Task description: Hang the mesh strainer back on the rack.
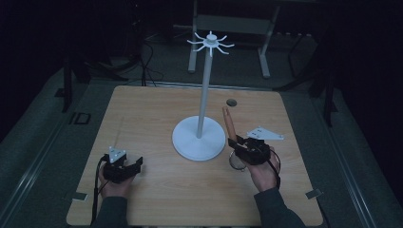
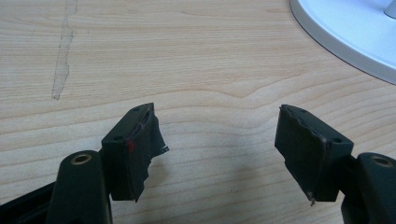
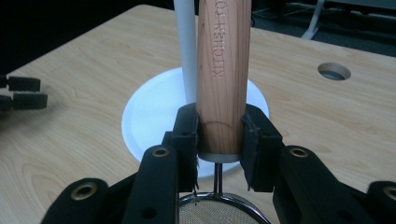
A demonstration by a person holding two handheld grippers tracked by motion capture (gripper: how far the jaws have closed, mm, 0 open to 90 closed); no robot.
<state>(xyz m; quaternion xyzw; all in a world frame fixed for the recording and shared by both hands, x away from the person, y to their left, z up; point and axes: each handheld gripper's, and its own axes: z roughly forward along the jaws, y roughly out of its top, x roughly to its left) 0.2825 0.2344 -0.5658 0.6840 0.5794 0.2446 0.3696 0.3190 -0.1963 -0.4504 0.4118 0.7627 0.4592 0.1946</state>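
The right hand-held gripper clamps the wooden handle of a mesh strainer just beside the white stand on the worktop, while the left hand-held gripper rests open near the front edge.

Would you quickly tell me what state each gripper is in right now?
Left gripper: open, nothing between its jaws.
Right gripper: closed on the strainer's wooden handle.
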